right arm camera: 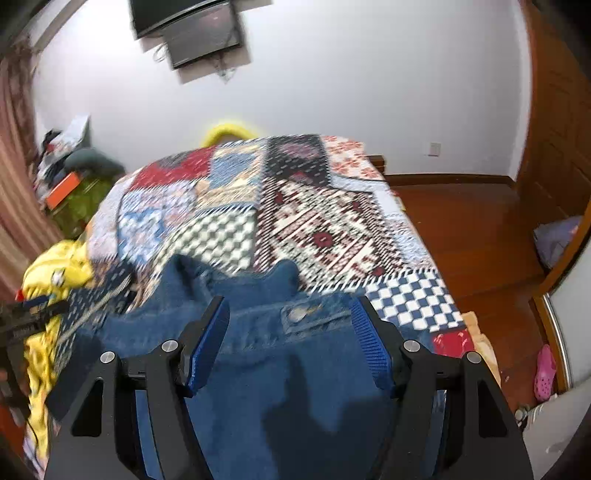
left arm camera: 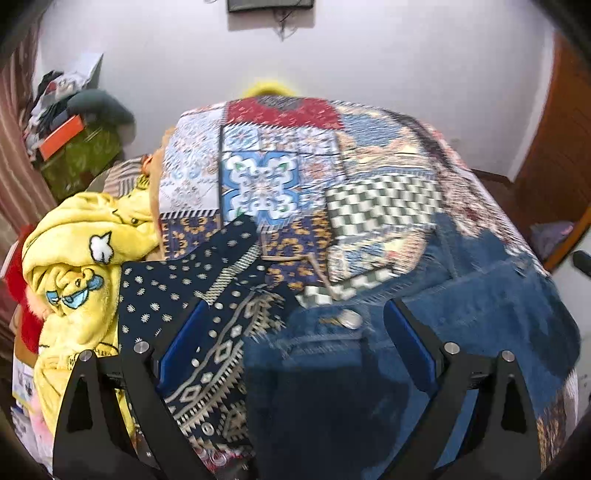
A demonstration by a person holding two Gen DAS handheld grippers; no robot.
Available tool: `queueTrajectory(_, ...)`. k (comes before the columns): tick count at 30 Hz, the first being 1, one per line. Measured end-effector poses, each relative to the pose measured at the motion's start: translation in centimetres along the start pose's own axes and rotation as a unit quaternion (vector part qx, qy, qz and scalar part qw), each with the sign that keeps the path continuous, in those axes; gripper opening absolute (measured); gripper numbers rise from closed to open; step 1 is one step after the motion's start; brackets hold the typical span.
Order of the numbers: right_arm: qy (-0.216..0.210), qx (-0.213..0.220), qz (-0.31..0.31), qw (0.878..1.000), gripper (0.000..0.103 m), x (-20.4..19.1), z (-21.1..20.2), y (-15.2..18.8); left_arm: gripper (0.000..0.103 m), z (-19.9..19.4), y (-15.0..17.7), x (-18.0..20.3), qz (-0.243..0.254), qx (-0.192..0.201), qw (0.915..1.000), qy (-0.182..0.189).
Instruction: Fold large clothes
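Note:
A blue denim garment (left arm camera: 461, 310) lies spread on the near part of a bed covered with a patchwork quilt (left arm camera: 280, 155). It also shows in the right wrist view (right arm camera: 280, 369), with a metal button (right arm camera: 295, 314) facing up. My left gripper (left arm camera: 295, 314) is open and empty above the denim's left edge, where it meets a navy patterned garment (left arm camera: 207, 332). My right gripper (right arm camera: 290, 319) is open and empty, with its jaws spread over the denim near the button. The left gripper also shows at the left edge of the right wrist view (right arm camera: 33, 314).
A yellow cartoon-print fleece (left arm camera: 81, 266) is heaped at the bed's left. A cluttered green box with an orange box (left arm camera: 70, 144) stands by the far left wall. Wooden floor (right arm camera: 461, 229) and a door lie to the right. A screen (right arm camera: 184, 26) hangs on the far wall.

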State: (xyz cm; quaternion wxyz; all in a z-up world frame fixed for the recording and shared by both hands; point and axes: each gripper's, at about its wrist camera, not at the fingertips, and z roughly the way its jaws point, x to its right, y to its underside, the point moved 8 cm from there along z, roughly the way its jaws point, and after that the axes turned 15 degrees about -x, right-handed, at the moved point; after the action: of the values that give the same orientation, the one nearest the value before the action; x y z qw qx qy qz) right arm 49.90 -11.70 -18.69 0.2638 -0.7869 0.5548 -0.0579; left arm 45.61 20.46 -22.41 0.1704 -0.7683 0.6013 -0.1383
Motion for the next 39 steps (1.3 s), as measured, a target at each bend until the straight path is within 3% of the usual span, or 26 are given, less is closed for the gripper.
queueTrajectory(4, -0.017, -0.027, -0.058, 0.998, 0.066, -3.8, 0.4, 3.5, 0.096, -1.1, 2.5, 3.2, 0.035, -0.003, 0.999, 0.027)
queueTrajectory(8, -0.03, -0.064, -0.11, 0.991, 0.066, -7.3, 2.8, 6.4, 0.096, 0.0, 5.8, 6.3, 0.057, -0.033, 0.996, 0.061)
queueTrajectory(11, -0.008, -0.091, -0.149, 0.985, 0.066, -8.7, 5.2, 8.4, 0.096, 2.0, 8.5, 8.1, 0.063, -0.065, 0.993, 0.077)
queueTrajectory(14, 0.016, -0.111, -0.155, 0.982, 0.068, -7.6, 6.8, 10.0, 0.096, 4.3, 10.7, 8.3, 0.063, -0.092, 0.9917, 0.065)
queueTrajectory(17, 0.009, -0.113, -0.135, 0.984, 0.084, -5.8, 6.3, 10.3, 0.096, 3.8, 11.4, 8.3, 0.083, -0.06, 0.9932, 0.056)
queueTrajectory(19, 0.013, -0.116, -0.128, 0.985, 0.084, -4.5, 5.6, 10.3, 0.098, 3.4, 11.7, 7.8, 0.085, -0.057, 0.9938, 0.043)
queueTrajectory(24, 0.088, -0.118, -0.114, 0.983, 0.084, 0.3, 4.3, 10.9, 0.1, 3.1, 12.9, 4.9, 0.048, -0.063, 0.9959, 0.046)
queueTrajectory(30, 0.096, -0.093, -0.032, 0.991, 0.085, 5.6, 0.8, 12.2, 0.101, 2.3, 14.9, 0.6, -0.01, -0.066, 0.9977, 0.01)
queueTrajectory(32, 0.113, -0.094, -0.009, 0.989, 0.085, 7.2, 0.1, 12.6, 0.101, 2.2, 15.9, -0.6, -0.037, -0.073, 0.9958, 0.042)
queueTrajectory(35, 0.09, -0.099, 0.039, 0.99, 0.085, 9.4, -0.9, 13.7, 0.101, 2.0, 16.8, -2.6, -0.09, -0.082, 0.9908, 0.06)
queueTrajectory(39, 0.139, -0.103, 0.064, 0.983, 0.085, 11.6, -2.3, 14.8, 0.101, 1.0, 17.9, -4.6, -0.138, -0.085, 0.9847, 0.064)
